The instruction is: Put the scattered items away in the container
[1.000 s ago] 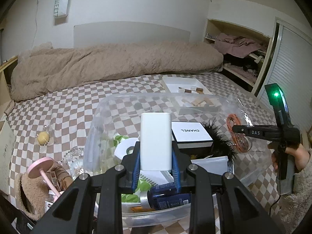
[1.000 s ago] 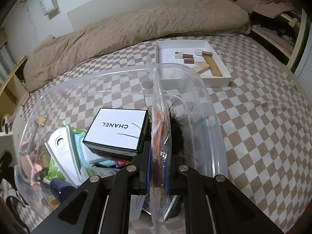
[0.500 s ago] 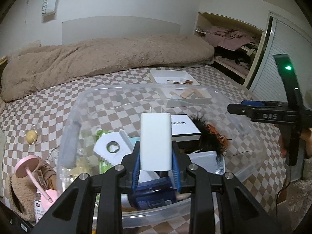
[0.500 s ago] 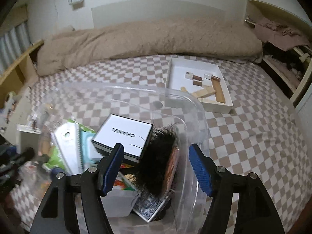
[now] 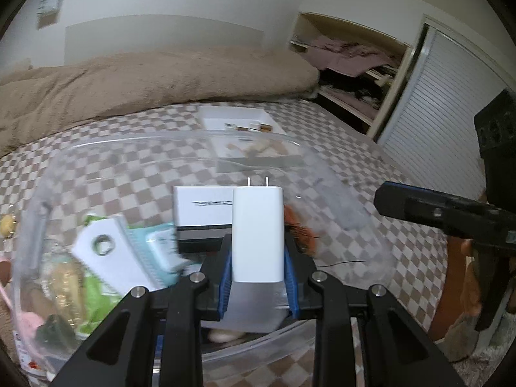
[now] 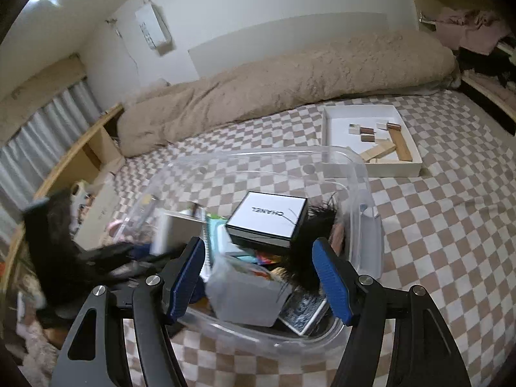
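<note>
A clear plastic container (image 5: 342,190) sits on the checkered bed; it also shows in the right wrist view (image 6: 361,174). It holds a white Chanel box (image 6: 267,217), a notebook, a black feathery item (image 6: 317,225) and other things. My left gripper (image 5: 258,277) is shut on a white charger plug (image 5: 258,232), prongs up, held over the container's near side. My right gripper (image 6: 258,277) is open and empty above the container's near rim. It also shows at the right in the left wrist view (image 5: 445,216).
A white tray (image 6: 371,138) with wooden blocks lies beyond the container. A beige duvet (image 6: 290,80) lies along the back. Loose items lie left of the container (image 5: 6,222). Shelves stand at the left (image 6: 80,148), a closet at the right (image 5: 354,64).
My right gripper let go of the clear bag with the orange item, opened and pulled back up. My left gripper moved the charger forward over the container.
</note>
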`<control>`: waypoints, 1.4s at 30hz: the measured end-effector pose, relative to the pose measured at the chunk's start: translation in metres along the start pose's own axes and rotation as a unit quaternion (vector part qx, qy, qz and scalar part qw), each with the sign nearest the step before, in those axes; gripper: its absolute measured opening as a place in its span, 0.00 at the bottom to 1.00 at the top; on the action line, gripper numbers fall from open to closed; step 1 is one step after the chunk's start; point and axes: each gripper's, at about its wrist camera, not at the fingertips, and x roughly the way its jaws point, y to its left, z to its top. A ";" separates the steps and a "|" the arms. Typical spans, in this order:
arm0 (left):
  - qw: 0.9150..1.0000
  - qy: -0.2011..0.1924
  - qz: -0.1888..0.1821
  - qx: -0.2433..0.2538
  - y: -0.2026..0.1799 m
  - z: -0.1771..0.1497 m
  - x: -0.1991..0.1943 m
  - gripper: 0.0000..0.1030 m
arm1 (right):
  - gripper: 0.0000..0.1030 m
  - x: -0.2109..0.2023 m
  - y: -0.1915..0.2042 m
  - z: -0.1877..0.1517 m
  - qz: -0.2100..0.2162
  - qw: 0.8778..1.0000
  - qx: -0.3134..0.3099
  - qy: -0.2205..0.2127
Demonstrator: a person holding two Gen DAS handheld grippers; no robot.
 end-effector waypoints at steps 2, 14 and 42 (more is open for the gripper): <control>1.000 0.008 -0.013 0.008 -0.010 0.002 0.009 0.27 | 0.67 -0.008 -0.004 -0.001 0.020 1.000 0.012 -0.009; 0.995 0.077 -0.054 0.038 -0.051 -0.003 0.048 0.27 | 0.67 -0.031 -0.031 -0.004 0.050 0.996 0.053 -0.043; 0.998 0.019 -0.020 0.054 -0.059 -0.003 -0.016 0.63 | 0.67 -0.061 -0.021 -0.017 0.065 0.992 0.071 -0.081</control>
